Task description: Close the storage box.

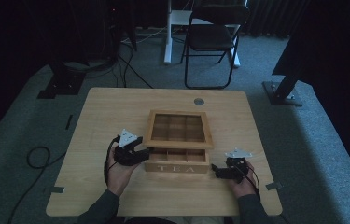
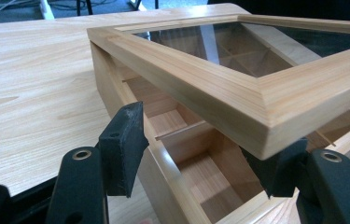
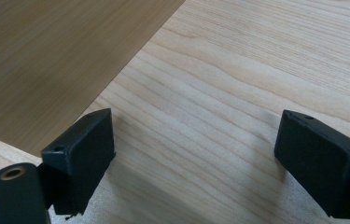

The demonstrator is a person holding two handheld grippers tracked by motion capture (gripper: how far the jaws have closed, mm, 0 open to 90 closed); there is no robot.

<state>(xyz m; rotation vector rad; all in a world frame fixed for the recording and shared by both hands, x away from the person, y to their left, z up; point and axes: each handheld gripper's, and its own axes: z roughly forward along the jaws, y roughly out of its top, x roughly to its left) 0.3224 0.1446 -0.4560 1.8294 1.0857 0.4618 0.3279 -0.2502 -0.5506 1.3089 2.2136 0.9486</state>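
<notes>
A wooden tea box (image 1: pixel 177 167), marked TEA on its front, stands mid-table with its glass-windowed lid (image 1: pixel 178 128) raised at the front. The dividers and empty compartments (image 2: pixel 210 177) show beneath the lid. My left gripper (image 1: pixel 141 154) is at the box's front left corner, open. In the left gripper view its jaws (image 2: pixel 200 161) straddle the box's wall, and the lid's corner (image 2: pixel 261 116) hangs just above the right-hand pad (image 2: pixel 280 170). Whether they touch I cannot tell. My right gripper (image 1: pixel 216 171) stands open beside the box's right end, with bare tabletop between its jaws (image 3: pixel 196 158).
The box's side wall (image 3: pixel 46 56) rises close to the right gripper's left pad. A round grommet (image 1: pixel 199 101) sits near the table's far edge. Beyond the table stand a black folding chair (image 1: pixel 212 37) and stand bases, and cables (image 1: pixel 37 156) lie on the carpet.
</notes>
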